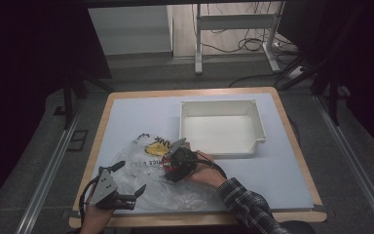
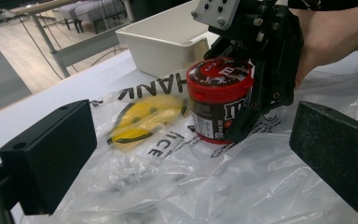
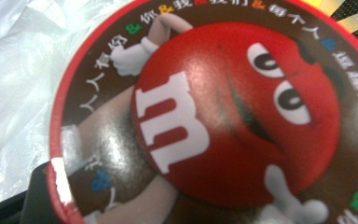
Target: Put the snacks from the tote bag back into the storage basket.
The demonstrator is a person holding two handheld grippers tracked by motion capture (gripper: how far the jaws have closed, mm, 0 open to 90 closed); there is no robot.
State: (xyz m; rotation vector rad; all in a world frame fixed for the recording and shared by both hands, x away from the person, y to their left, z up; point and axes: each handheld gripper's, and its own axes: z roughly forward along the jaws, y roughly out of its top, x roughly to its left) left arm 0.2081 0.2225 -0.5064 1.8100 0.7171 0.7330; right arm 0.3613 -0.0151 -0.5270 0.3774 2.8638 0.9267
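Red-lidded brown M&M's tub (image 2: 219, 100) stood upright mid-frame on the clear plastic bag (image 2: 242, 186), right gripper (image 2: 254, 81) clamped around it. Left gripper (image 1: 126, 192) sat unclenched at lower left.

Dim room; grey carpet (image 1: 350, 161) around the table (image 1: 126, 97), a white desk frame (image 1: 233, 22) beyond its far edge.

White "m" on the red candy character on the candy tub lid (image 3: 205, 116), ringed by Chinese characters, "HANK" and "ICE" printed on the plastic bag (image 2: 158, 154)
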